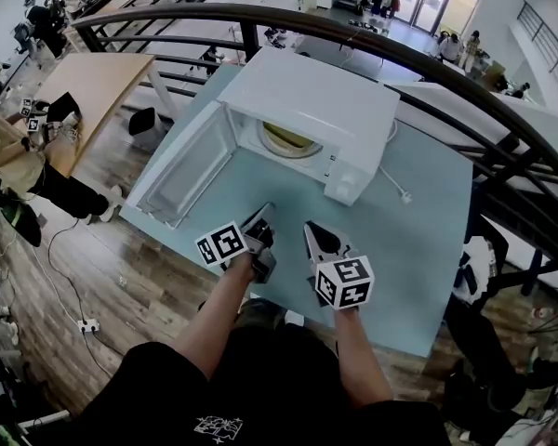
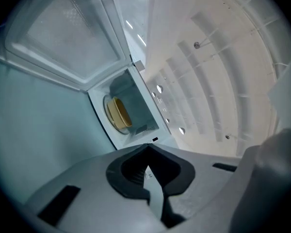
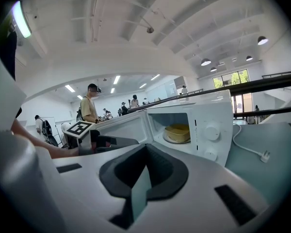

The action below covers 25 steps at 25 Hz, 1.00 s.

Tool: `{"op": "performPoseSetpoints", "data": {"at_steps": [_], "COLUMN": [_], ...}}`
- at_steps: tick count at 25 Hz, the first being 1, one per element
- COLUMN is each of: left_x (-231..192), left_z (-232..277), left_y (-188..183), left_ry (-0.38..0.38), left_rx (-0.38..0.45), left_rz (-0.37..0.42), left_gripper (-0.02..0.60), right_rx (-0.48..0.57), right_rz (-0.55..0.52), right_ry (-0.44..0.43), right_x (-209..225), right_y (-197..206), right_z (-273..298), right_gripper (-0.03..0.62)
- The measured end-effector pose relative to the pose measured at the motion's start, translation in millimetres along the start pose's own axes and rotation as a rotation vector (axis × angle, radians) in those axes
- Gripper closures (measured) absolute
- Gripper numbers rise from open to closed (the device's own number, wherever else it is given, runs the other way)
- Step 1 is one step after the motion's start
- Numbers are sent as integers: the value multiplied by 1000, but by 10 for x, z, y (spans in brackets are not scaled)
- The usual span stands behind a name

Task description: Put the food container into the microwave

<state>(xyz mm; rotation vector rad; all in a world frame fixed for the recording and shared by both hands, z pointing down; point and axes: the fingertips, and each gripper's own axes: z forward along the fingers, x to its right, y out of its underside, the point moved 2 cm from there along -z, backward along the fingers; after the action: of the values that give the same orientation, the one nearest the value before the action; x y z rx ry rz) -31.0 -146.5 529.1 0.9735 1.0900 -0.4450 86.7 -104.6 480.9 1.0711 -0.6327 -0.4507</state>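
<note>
On a pale teal table, a white microwave is set with its door swung fully open to the person's left, so that the cavity is exposed toward the person. A control panel with two round dials is carried on the right side of the oven's front.

Both grippers are held low over the table just in front of the open cavity, side by side and near each other, with their jaws pointed at the oven. The left gripper is seen in its own view with its jaws brought together at the tips and nothing caught between them. The right gripper is likewise drawn closed and empty.

The yellow food container is found inside the microwave, seated on the round turntable and well apart from both grippers. It is framed by the cavity opening in both gripper views.

A white cord with its plug is laid loose on the table to the right of the oven.
</note>
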Motion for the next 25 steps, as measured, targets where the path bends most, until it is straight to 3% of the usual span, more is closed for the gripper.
{"op": "performPoseSetpoints", "data": {"at_steps": [7, 20, 25], "left_x": [136, 534, 819], "left_z": [-372, -953, -1050], "left_y": [16, 9, -87], "left_ry": [-30, -97, -97], "left_rx": [22, 49, 63], "left_rz": [100, 413, 577], "left_gripper": [575, 575, 575], "right_rx": [8, 89, 138], "right_rz": [-24, -62, -79], "right_ry": [-20, -45, -28], "right_x": [-130, -235, -233], "right_y": [58, -147, -354], "right_z": [-229, -672, -802], "right_gripper": [588, 588, 588]}}
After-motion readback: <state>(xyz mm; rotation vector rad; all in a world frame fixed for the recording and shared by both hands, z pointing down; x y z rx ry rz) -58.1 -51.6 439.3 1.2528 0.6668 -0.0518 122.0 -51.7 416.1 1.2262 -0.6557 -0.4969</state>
